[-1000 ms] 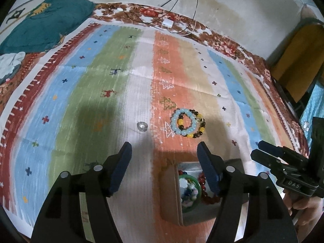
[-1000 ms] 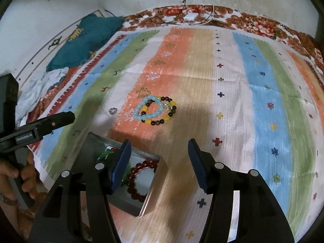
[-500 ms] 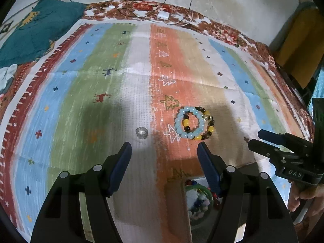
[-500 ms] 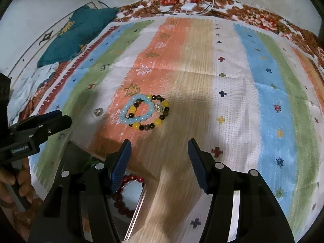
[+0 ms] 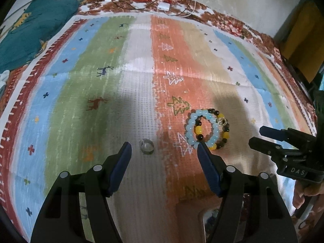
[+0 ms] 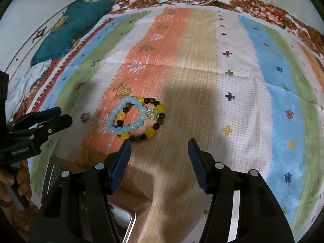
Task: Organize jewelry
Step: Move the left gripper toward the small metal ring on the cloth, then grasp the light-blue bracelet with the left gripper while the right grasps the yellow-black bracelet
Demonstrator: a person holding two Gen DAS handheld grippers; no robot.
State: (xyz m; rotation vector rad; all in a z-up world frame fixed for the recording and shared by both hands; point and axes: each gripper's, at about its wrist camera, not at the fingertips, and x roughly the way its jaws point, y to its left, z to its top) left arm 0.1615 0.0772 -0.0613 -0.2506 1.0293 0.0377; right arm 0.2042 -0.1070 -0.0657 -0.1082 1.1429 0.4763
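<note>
Bracelets point(image 6: 137, 119) (two, overlapping) lie just beyond the open right gripper point(image 6: 160, 147).

Both hands have carried the left gripper point(image 5: 164, 150) and right gripper point(image 6: 159, 147) forward and lower, away from the metal box point(image 6: 129, 222), nearer the ring point(image 5: 147, 146) and bracelets point(image 6: 136, 118).

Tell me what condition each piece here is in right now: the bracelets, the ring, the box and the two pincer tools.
Left gripper: open, empty.
Right gripper: open, empty.
Light blue bracelet: flat on the mat, overlapping the other bracelet.
Yellow and dark bracelet: flat on the mat.
Ring: loose on the mat.
Tin box: open, contents mostly hidden.
</note>
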